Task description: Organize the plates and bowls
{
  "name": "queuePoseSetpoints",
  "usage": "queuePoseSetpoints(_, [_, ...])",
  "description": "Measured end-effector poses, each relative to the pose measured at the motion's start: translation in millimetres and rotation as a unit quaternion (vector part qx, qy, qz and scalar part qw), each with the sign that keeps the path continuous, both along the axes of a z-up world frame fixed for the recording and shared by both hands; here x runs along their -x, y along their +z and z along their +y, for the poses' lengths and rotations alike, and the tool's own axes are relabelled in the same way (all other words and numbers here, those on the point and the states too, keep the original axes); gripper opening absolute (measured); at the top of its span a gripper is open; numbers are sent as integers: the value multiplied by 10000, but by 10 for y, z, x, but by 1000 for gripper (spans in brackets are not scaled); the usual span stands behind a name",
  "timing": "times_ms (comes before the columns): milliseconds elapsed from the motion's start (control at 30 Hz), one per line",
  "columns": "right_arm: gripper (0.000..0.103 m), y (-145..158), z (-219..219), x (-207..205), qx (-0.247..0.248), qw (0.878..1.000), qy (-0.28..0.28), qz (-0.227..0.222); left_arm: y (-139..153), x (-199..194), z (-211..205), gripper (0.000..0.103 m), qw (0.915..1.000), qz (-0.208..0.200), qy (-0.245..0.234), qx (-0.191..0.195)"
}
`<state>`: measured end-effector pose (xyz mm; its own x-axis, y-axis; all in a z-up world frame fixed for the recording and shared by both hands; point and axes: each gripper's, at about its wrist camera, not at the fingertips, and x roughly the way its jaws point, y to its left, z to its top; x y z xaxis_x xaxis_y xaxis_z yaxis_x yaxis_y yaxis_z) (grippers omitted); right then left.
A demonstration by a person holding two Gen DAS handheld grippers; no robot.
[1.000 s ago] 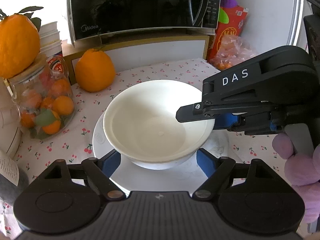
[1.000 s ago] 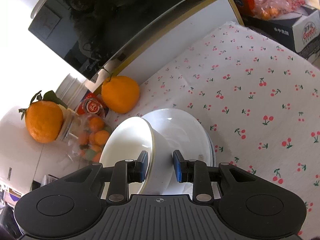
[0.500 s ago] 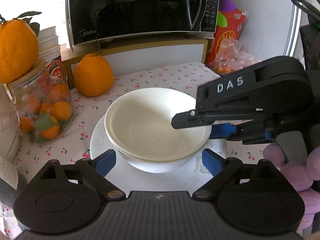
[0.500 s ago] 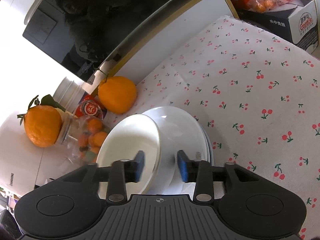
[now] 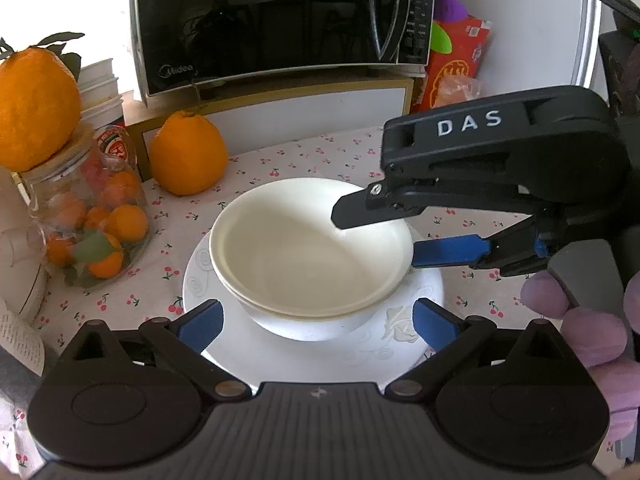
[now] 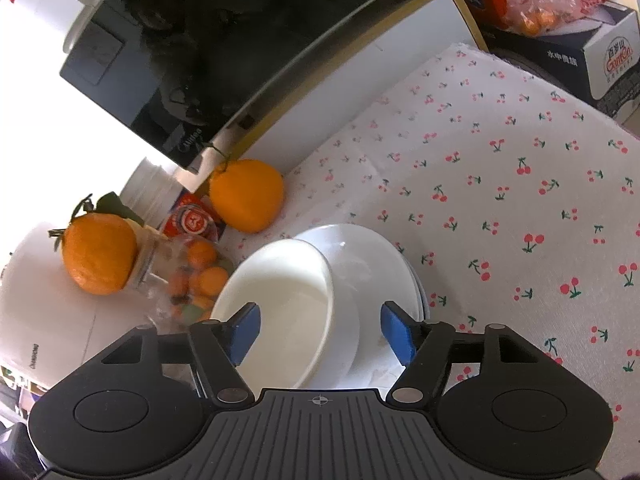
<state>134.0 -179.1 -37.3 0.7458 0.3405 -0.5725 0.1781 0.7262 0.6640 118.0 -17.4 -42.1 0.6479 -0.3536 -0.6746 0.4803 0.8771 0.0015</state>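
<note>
Two white bowls sit nested, the upper bowl inside the lower bowl, on a white embossed plate on the cherry-print cloth. My left gripper is still opening, its blue pads wide apart at the near sides of the stack, touching nothing. From the right comes my right gripper, one finger over the upper bowl's rim and one outside it. In the right wrist view the upper bowl has its rim between the opening jaws of the right gripper, clear of both pads.
A black microwave stands at the back on a white box. A large orange lies behind the plate, and a jar of small oranges with another orange on top stands at left. Snack bags fill the back right. A purple-gloved hand holds the right gripper.
The right gripper has let go of the upper bowl's rim and its jaws have spread. The left jaws have widened too. The upper bowl now rests lower, inside the other bowl.
</note>
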Motion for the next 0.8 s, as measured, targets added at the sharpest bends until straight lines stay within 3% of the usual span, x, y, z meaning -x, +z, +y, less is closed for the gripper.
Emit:
queuePoseSetpoints(467, [76,218,-222,164,463,9988,-65,-115,165,127,157,102,9965,139,813,98])
queuePoseSetpoints(800, [79,353,-236,449,1284,9915,228,16,252,312,260,102,9870,454,1541,-24])
